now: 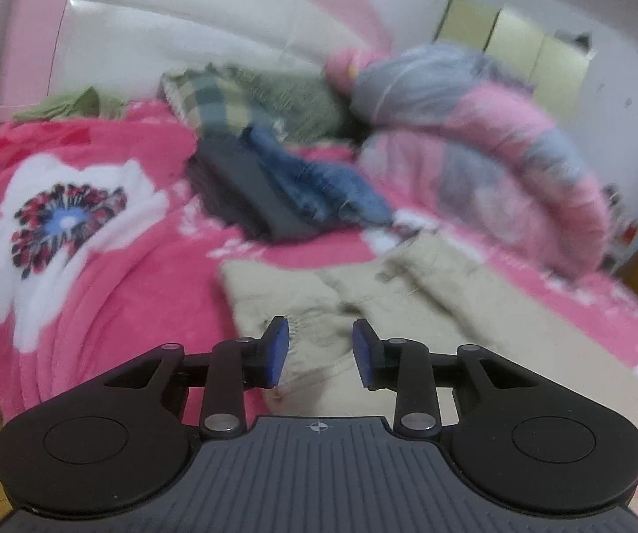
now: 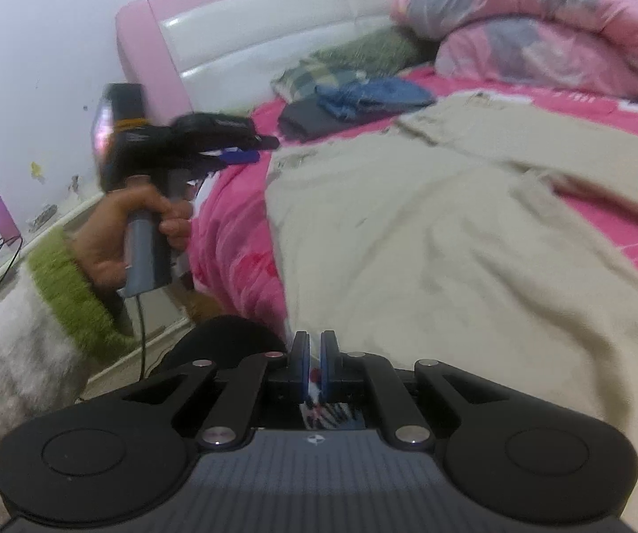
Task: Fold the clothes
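Right gripper [image 2: 314, 366], bottom centre: jaws nearly closed, a scrap of patterned fabric between the pads; whether gripped, cannot tell.
Left gripper [image 1: 321, 353], bottom centre: part open, empty, above trousers.
Trousers [image 2: 452, 231]: beige, creased, spread mid-frame on pink blanket [image 1: 110, 266].
Step, judged: between folds; next needs a fresh hold on an edge.
Folded pile [image 1: 274, 186], upper centre.

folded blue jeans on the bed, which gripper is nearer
Left. The left gripper hangs by the bed edge just short of the blue jeans; the right gripper is back over the beige garment.
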{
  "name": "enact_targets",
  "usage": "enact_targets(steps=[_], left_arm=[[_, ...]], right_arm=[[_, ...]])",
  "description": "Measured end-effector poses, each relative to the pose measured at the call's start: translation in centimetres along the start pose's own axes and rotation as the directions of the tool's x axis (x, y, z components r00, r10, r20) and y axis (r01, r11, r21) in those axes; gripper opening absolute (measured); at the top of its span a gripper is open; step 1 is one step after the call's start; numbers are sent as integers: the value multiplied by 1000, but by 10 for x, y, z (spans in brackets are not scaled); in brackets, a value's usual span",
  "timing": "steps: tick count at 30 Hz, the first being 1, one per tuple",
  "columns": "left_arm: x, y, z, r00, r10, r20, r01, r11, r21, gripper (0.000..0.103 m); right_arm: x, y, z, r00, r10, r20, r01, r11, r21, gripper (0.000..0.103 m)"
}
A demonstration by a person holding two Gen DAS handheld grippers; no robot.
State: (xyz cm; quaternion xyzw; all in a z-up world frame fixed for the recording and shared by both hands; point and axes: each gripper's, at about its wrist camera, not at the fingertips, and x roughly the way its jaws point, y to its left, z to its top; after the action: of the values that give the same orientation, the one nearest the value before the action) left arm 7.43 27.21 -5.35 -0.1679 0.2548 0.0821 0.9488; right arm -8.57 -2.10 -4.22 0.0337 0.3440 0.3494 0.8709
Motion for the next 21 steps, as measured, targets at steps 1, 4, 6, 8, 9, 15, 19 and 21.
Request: enact_targets(steps=[1,4,6,8,9,15,19,21], left_arm=[[12,-2,-1,998,55,-42,-54,998,31,31],[7,-9,-9,993,119,-22,-116,987,112,32],[-13,-16,-15,995,102,4,-101,984,147,32],[-36,-28,-23,998,64,16,-66,978,198,32],[-47,-35,-26,999,36,18,-40,973,226,32],[-105,-81,-49,968,-242,-65,250,918,307,39],[-116,-124,-68,916,-380,-131,402,857,322,40],[-115,-150,-75,890,-425,-166,457,821,343,40]], right_arm=[[-6,0,-3,1000,-8,11,8,1000,-2,4],[-19,2,-17,999,-35,3,35,999,-16,4],[-30,2,-30,999,-52,-15,51,998,-21,5],[-40,0,-42,997,-70,-28,69,997,-17,5],[-44,-2,-48,996,-79,-34,79,997,-10,6],[-70,-17,-67,995,-98,-19,99,994,48,6],[-102,-25,-70,994,-97,46,93,993,78,6],[-131,-33,-75,989,-97,110,84,990,116,10]])
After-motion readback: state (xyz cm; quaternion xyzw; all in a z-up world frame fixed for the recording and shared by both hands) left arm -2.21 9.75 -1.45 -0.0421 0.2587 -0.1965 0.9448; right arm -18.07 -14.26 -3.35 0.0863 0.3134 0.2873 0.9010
